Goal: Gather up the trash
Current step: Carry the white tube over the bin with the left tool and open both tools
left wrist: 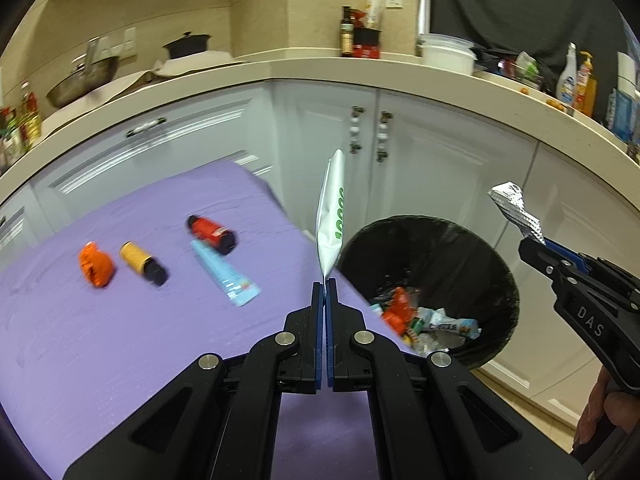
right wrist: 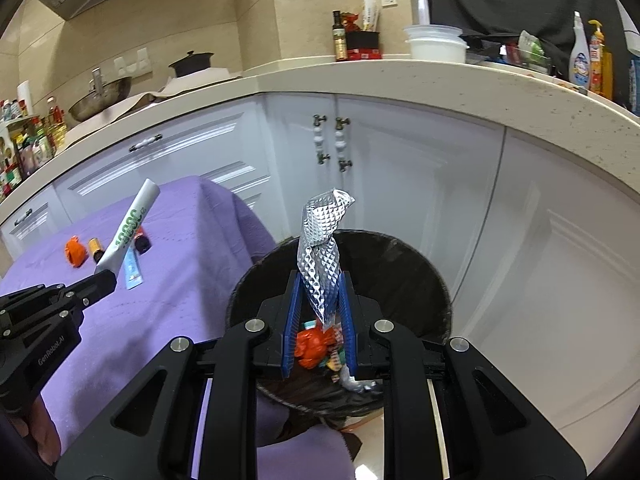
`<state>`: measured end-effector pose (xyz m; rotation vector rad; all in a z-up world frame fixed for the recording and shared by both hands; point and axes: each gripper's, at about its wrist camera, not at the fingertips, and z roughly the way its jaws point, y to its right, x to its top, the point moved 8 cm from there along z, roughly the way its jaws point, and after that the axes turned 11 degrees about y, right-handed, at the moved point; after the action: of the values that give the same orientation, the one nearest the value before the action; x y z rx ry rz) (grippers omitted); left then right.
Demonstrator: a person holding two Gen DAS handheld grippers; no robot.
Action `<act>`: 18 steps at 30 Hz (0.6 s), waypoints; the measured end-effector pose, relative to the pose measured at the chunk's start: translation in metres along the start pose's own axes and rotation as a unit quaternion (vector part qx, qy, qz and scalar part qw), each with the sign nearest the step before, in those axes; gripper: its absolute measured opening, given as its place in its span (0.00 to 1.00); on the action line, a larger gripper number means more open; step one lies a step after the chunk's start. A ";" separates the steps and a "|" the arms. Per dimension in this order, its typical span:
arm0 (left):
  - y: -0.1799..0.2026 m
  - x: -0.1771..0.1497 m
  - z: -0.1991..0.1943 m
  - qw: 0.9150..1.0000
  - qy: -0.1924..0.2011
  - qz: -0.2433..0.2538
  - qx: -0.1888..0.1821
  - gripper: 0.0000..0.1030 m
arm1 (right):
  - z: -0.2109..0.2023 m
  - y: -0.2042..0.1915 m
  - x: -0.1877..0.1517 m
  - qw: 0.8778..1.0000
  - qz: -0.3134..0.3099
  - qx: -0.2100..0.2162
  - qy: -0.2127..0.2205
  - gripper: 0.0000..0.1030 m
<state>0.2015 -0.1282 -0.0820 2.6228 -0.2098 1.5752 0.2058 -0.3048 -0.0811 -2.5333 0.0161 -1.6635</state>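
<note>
Two pieces of trash are in hand at once. The left gripper (left wrist: 325, 280) has its jaws pressed fully together on the bottom edge of a white packet with green print (left wrist: 331, 216), which stands upright above the purple-covered worktop (left wrist: 100, 340), near the edge closest to the bin. The right gripper (right wrist: 320, 300) stands narrowly parted, pinching a twisted strip of silver embossed foil (right wrist: 320, 248) that rises from between its blue pads; it hangs directly over the black-lined trash bin (right wrist: 436, 300), which already holds a mix of wrappers.

Four items lie on the worktop yet to be picked up: an orange crumpled wrapper (left wrist: 96, 266), a yellow bottle with a dark cap (left wrist: 142, 262), a red bottle (left wrist: 211, 234) and a light blue tube (left wrist: 226, 272) just beside it. Motion blur softens them, so what exactly they are is a fair guess only.

The step in hand looks like carrying to the bin. Next, the right gripper needs only to part its jaws for the foil to fall in. The left has to travel further toward the bin, until the packet is clear of the worktop edge and over the opening, before letting go.
</note>
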 end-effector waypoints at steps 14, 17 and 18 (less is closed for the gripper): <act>0.053 0.015 0.035 0.999 -0.002 0.031 -0.037 0.01 | 0.018 0.036 0.012 0.999 0.011 -0.028 0.011 0.18; 0.060 0.015 0.043 0.999 -0.006 0.034 -0.040 0.01 | 0.025 0.042 0.012 0.999 0.013 -0.031 0.010 0.18; 0.062 0.015 0.046 0.999 -0.007 0.036 -0.041 0.01 | 0.027 0.043 0.011 0.999 0.013 -0.032 0.009 0.18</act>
<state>0.2389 -0.1970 -0.0907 2.5927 -0.3647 1.5353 0.2373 -0.3461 -0.0859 -2.5514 0.1052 -1.7038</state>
